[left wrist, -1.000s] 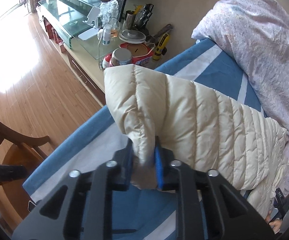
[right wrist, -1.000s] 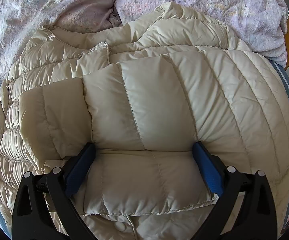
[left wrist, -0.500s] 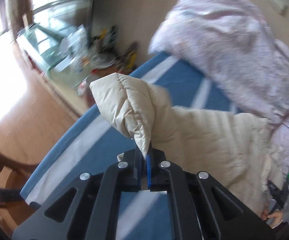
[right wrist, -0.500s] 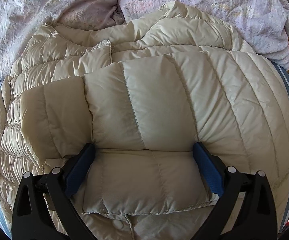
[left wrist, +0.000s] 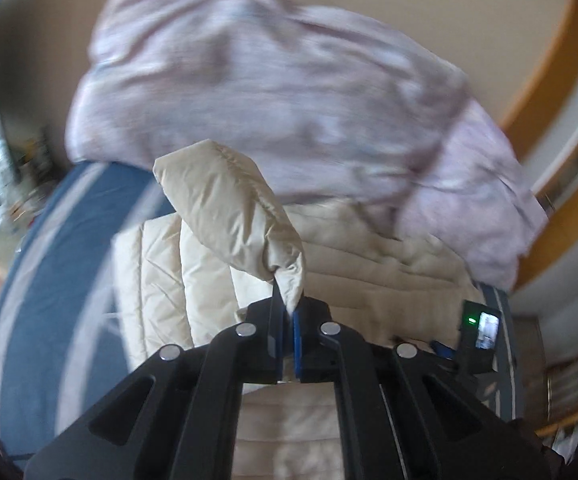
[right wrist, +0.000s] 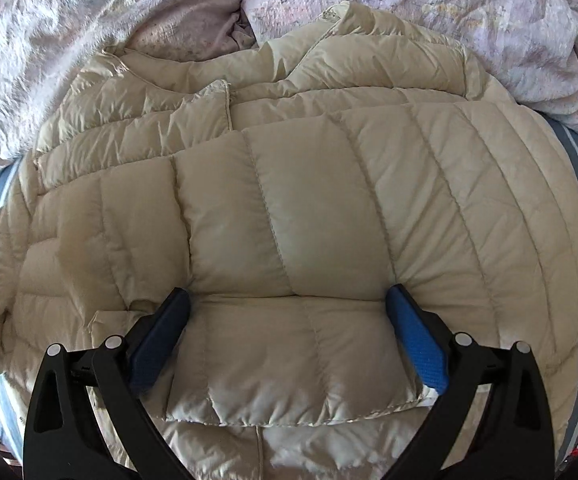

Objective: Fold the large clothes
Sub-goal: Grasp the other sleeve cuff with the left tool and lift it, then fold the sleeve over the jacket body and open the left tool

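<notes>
A cream quilted down jacket (right wrist: pixel 313 200) lies spread on the bed, one sleeve folded across its body. My left gripper (left wrist: pixel 287 314) is shut on the other sleeve's cuff (left wrist: pixel 233 216) and holds it lifted above the jacket's body (left wrist: pixel 369 268). My right gripper (right wrist: pixel 287 308) is open, its blue pads (right wrist: pixel 417 340) resting on either side of the folded sleeve's cuff end (right wrist: pixel 285 364), pressed on the jacket. The right gripper's body (left wrist: pixel 479 330) shows at the right of the left wrist view.
A pale floral duvet (left wrist: pixel 289 92) is piled at the head of the bed, right behind the jacket; it also fills the top of the right wrist view (right wrist: pixel 89 20). The blue striped sheet (left wrist: pixel 61 248) shows left of the jacket. A wooden frame (left wrist: pixel 549 64) stands at right.
My left gripper has swung the held sleeve up and rightward, from over the bed's edge by the cabinet to over the jacket's body. The right gripper has stayed in place, open.
</notes>
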{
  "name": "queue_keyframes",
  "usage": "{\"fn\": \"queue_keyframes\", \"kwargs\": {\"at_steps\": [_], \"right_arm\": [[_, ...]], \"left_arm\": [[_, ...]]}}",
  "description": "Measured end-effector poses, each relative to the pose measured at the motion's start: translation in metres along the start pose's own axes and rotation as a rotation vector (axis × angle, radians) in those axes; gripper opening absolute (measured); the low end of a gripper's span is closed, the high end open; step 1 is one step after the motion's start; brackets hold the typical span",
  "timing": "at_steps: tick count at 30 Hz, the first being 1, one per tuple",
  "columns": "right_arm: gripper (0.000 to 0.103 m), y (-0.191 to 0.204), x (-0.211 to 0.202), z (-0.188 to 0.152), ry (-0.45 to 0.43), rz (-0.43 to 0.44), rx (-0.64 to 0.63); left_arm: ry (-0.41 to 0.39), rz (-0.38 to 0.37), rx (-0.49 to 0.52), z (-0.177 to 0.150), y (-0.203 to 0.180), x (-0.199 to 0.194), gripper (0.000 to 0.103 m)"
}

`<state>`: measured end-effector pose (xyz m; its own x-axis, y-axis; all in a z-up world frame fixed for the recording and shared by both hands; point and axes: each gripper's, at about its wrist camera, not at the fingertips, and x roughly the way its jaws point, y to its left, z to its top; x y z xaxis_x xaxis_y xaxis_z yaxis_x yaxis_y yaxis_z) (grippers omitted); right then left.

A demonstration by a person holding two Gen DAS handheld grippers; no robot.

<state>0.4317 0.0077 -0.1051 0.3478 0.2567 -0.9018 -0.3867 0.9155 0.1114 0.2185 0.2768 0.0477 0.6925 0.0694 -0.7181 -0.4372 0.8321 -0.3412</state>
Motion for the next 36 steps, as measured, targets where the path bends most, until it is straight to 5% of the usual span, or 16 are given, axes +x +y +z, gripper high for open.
{"fn": "queue_keyframes", "kwargs": {"at_steps": [7, 29, 31, 34, 36], "right_arm": [[0.1, -0.026, -0.03, -0.005, -0.029, 0.072, 0.033], [0.1, -0.125, -0.07, -0.034, -0.08, 0.002, 0.146], [0.1, -0.128, -0.073, -0.034, -0.082, 0.0, 0.152], [0.1, -0.13, -0.077, -0.034, -0.09, 0.006, 0.156], [0.1, -0.128, -0.079, -0.034, -0.098, 0.016, 0.149]], "left_arm": [[0.07, -0.091, 0.097, -0.017, -0.077, 0.034, 0.003], [0.293, -0.204, 0.243, -0.078, -0.209, 0.127, 0.007], [0.294, -0.221, 0.246, -0.079, -0.214, 0.125, 0.015], [0.275, -0.253, 0.248, -0.075, -0.216, 0.115, 0.05], [0.251, -0.266, 0.241, -0.07, -0.212, 0.105, 0.06]]}}
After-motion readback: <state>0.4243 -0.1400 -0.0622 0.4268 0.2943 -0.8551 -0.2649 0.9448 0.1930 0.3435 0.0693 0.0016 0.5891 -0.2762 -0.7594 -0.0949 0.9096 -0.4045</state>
